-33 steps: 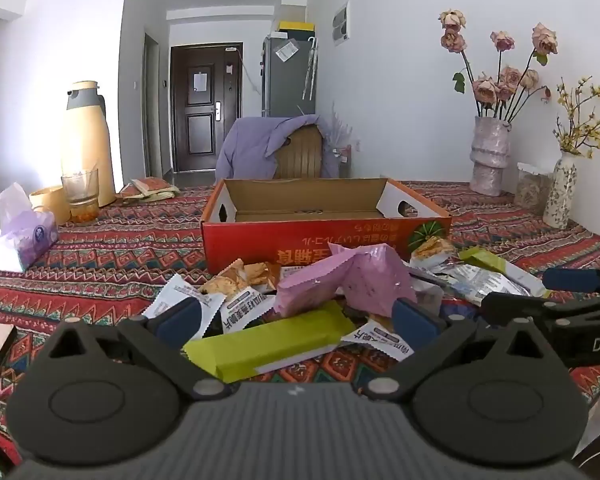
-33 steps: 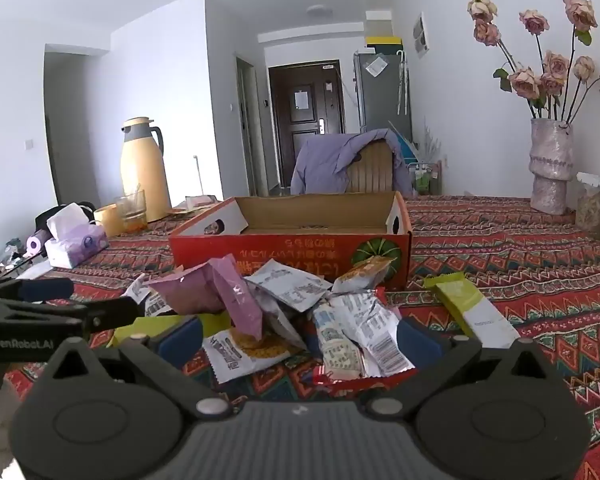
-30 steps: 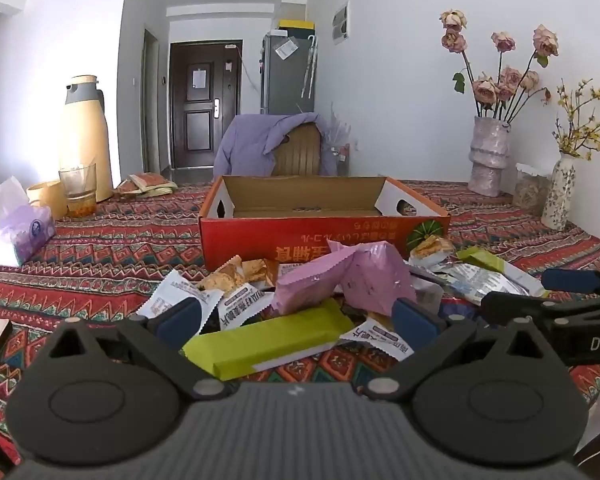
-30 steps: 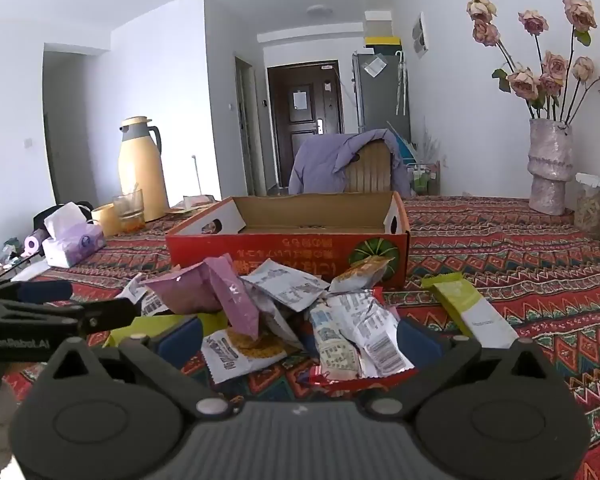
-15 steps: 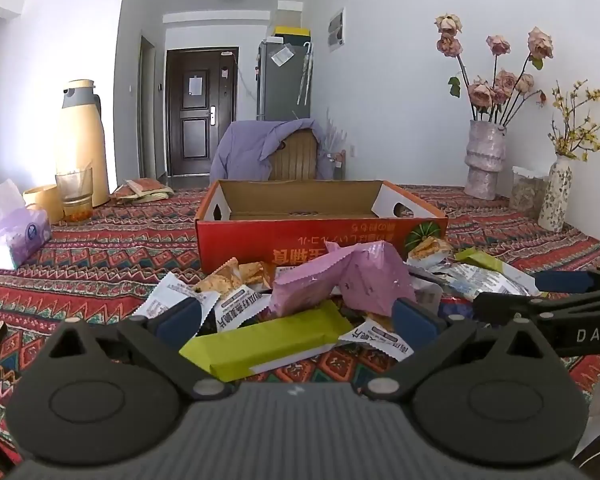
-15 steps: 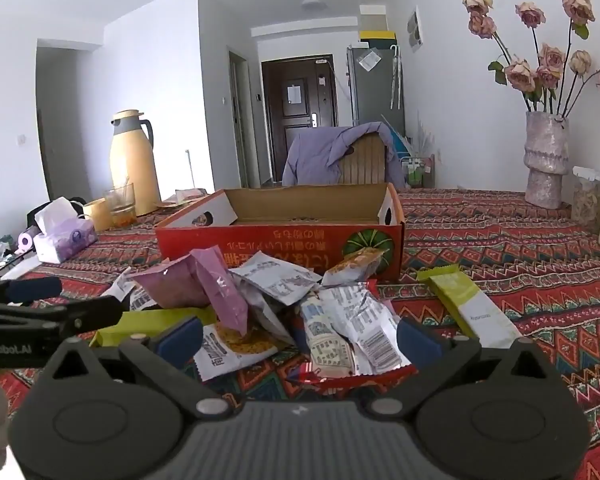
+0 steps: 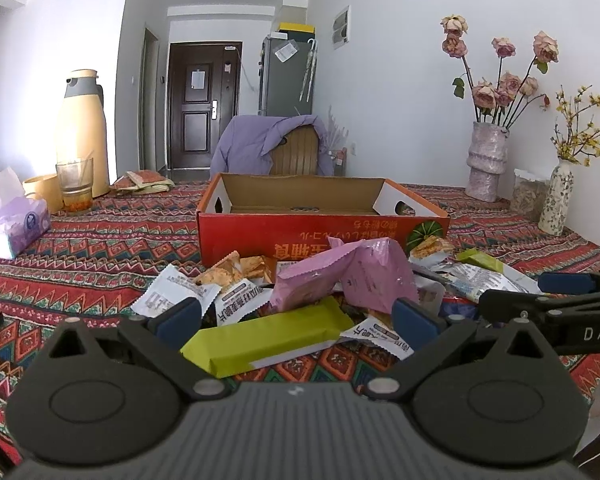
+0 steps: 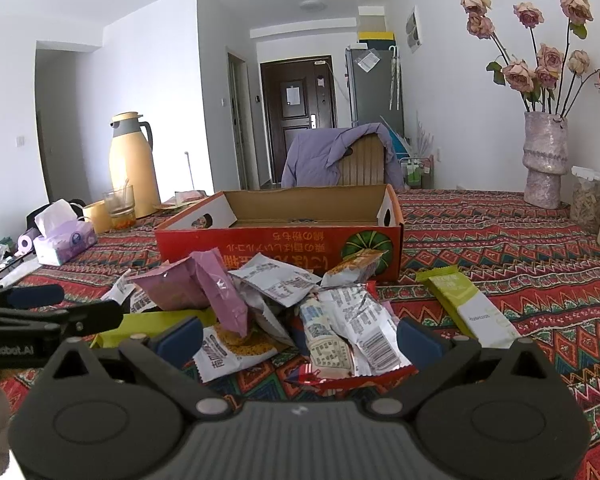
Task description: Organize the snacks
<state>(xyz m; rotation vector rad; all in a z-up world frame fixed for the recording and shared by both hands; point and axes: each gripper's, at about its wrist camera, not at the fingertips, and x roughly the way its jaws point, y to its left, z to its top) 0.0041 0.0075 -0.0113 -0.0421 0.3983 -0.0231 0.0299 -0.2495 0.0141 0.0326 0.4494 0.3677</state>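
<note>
Snacks (image 8: 300, 308) lie in a loose heap on the patterned tablecloth (image 8: 520, 248), just in front of the red cardboard box (image 7: 320, 236). Writing I can read: "DAS" on my right tong's arm in the left view, "GenRobot.AI" on my left tong's arm in the right view; the box front carries upside-down yellow characters and a green pumpkin picture. The packets bear printed characters and barcodes too small to make out. Among them are a crumpled pink bag (image 7: 348, 276), a long lime-green bar (image 7: 268, 336) lying nearest my left tong, a second green-and-white bar (image 8: 464, 306) off to the right apart from the heap, several silver-white sachets (image 8: 352, 328) and an orange-printed packet (image 8: 356, 266) leaning against the box. The box stands open; I can see only bare cardboard inside. My left tong (image 7: 296, 322) has its jaws spread wide, holding nothing, the green bar between them. My right tong (image 8: 300, 338) is likewise spread and empty, low before the heap
</note>
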